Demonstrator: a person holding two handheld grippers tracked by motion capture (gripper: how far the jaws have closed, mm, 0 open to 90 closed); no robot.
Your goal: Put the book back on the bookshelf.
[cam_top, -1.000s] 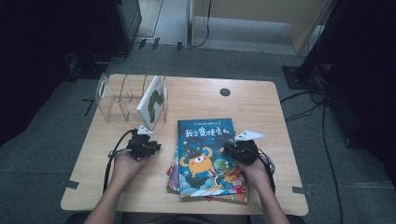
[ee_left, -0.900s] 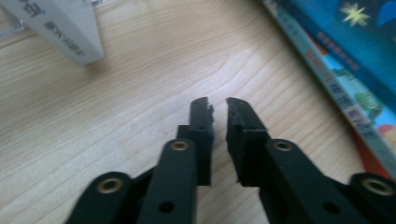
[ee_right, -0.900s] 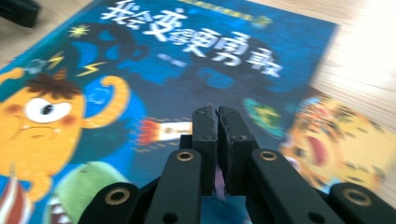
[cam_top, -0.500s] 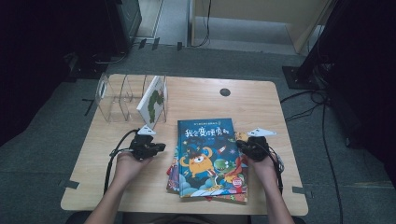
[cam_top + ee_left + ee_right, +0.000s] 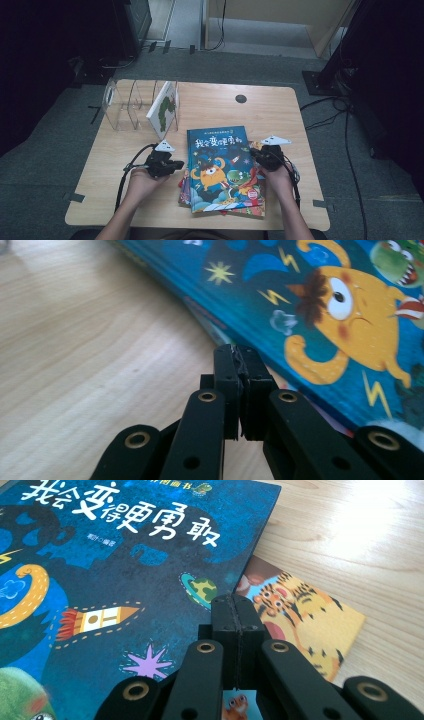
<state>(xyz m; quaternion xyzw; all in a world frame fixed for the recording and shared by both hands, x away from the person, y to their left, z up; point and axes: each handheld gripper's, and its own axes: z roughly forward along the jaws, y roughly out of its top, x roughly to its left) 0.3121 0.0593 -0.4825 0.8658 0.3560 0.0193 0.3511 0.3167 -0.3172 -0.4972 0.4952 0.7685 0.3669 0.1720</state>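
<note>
**Closed grippers flank the blue book**

The blue book (image 5: pixel 221 169) tops a stack at lower centre of the high view — its white title reads 我会变得更勇敢. The left gripper (image 5: pixel 176 164) and right gripper (image 5: pixel 254 153) sit beside it, jaws pressed together, holding nothing. A tiger book (image 5: pixel 305 620) peeks out beneath. Upper left — a clear rack (image 5: pixel 122 102) holds a white book (image 5: pixel 164 107).

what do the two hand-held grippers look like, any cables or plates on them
Both are black. The left hand-held gripper carries a pale three-cornered plate on top and trails a black cable in a loop over the table. The right hand-held gripper has the same plate and a cable. Brass-coloured rivets mark the jaw links. Forearms are bare.
</note>
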